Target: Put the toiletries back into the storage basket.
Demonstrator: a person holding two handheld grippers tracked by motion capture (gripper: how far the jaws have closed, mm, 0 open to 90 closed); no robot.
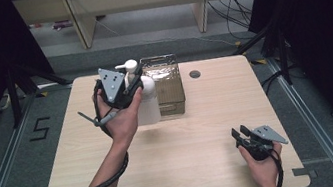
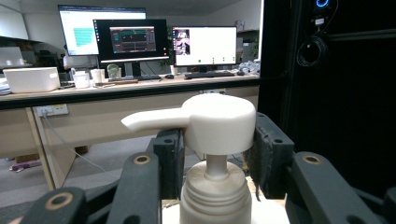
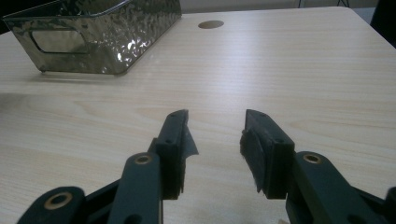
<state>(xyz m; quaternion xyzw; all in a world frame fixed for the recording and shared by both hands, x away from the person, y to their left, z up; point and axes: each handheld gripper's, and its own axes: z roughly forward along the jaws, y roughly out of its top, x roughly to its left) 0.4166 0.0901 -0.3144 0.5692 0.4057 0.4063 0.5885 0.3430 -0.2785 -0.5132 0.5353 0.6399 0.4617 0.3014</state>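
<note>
Your left gripper (image 2: 208, 158) has its two black jaws set on either side of the white plastic pump bottle (image 2: 212, 186), bracketing the pump head and the thin stem under it; they look closed on the head, though whether the pads truly press it you cannot tell for certain from the left gripper view. That bottle stands upright, its long axis vertical, and its spout points off to the left in that view. From above, your left gripper (image 1: 127, 82) sits at the bottle's (image 1: 148, 107) top, near the far edge of the pale wooden table (image 1: 201, 133), and the bottle stands just beside the left wall of the clear, dimpled plastic basket (image 1: 166, 91). So the basket lies directly to the right of your held bottle, and its near wall is the thing most likely to catch the base; a likely next move is to lift before carrying across. Your right gripper (image 3: 215, 149) hovers low over bare tabletop with its jaws moderately apart and nothing between them; the basket (image 3: 102, 32) lies ahead and to its left, well apart. Seen from above, the right gripper (image 1: 243, 134) is near the table's front right, so your left hand is by far the nearer one. A small round hole (image 1: 195, 74) in the tabletop lies right of the basket, out of the way.
</note>
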